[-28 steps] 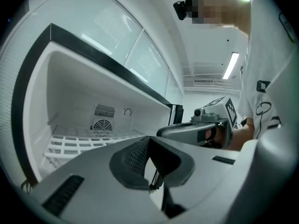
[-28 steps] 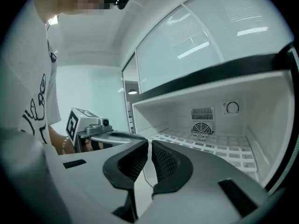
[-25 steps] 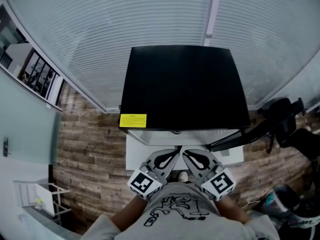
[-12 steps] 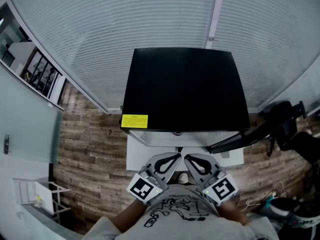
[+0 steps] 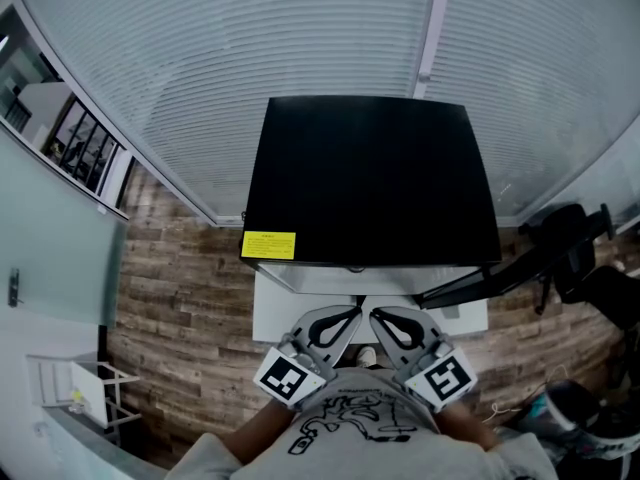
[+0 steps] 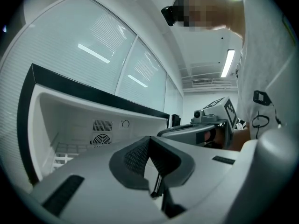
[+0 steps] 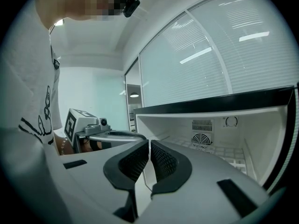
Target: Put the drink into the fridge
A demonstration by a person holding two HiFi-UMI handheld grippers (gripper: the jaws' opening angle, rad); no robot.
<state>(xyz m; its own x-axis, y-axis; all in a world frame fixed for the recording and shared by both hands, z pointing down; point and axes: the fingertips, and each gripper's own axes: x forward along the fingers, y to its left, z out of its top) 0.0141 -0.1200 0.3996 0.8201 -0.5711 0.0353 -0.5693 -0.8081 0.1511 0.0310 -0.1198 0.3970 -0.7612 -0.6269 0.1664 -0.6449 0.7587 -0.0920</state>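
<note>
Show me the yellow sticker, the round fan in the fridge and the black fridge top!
Yellow rectangular sticker point(image 5: 267, 244): head view, its middle.
Round white fan grille point(image 7: 202, 139): right gripper view, its centre.
Flat black fridge top point(image 5: 370, 178): head view, its bare middle.

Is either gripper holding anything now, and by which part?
Nothing held: the left gripper and right gripper are both shut and empty, facing the open fridge.

Matt black top on fridge point(image 5: 370, 178), smooth white plastic lining point(image 7: 177, 129); weathered wood-plank floor point(image 5: 180, 298); ribbed frosted wall panels point(image 5: 250, 58)
</note>
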